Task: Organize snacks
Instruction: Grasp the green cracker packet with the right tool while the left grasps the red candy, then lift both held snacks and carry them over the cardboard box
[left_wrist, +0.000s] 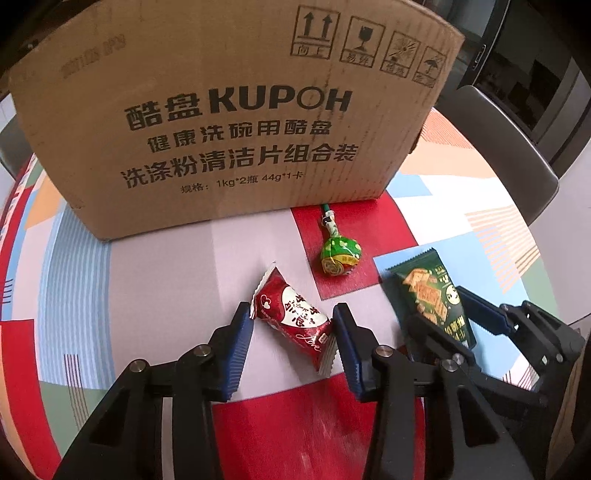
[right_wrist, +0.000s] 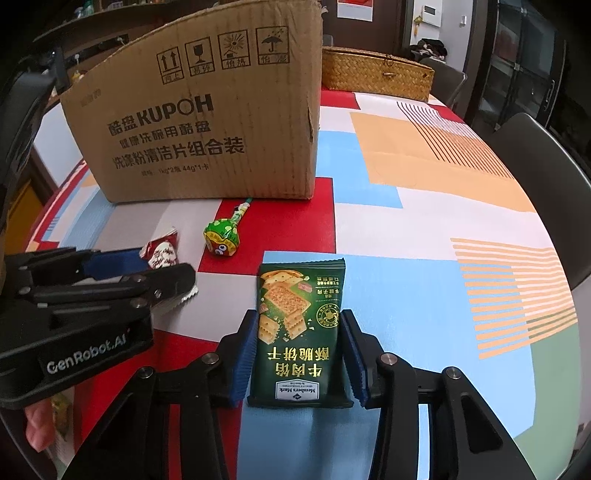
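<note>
The red candy packet (left_wrist: 291, 317) is lying on the patterned tablecloth (left_wrist: 155, 295), angled between the blue pads of the left gripper (left_wrist: 293, 328). In the left wrist view the right pad (left_wrist: 345, 339) is touching the packet's crimped end, and the left pad (left_wrist: 242, 343) is sitting at the edge of its other end; whether the pads are pressing firmly cannot be told. No earlier view is given. The left gripper is pointing steeply down at the table.

The dark green cracker packet (right_wrist: 301, 332) is lying flat on a light blue patch of the cloth, its printed text facing away from the right wrist camera. The right gripper (right_wrist: 299, 354) is straddling it, both blue pads (right_wrist: 245, 354) sitting against the packet's long edges, and is also angled steeply downward.

A green lollipop (left_wrist: 338, 251) is resting on a red patch between the two packets and the cardboard box (left_wrist: 229, 110), its stick pointing toward the box. The box is standing upright just behind it.

The right wrist view is additionally showing the left gripper's body from the side, with a "GenRobot.AI" label, part of a hand (right_wrist: 37, 424) beneath it, a woven basket (right_wrist: 376, 75) behind the box, and a dark chair (right_wrist: 546, 184) at the table's right edge. The left wrist view is showing the right gripper from the side over the green packet.
</note>
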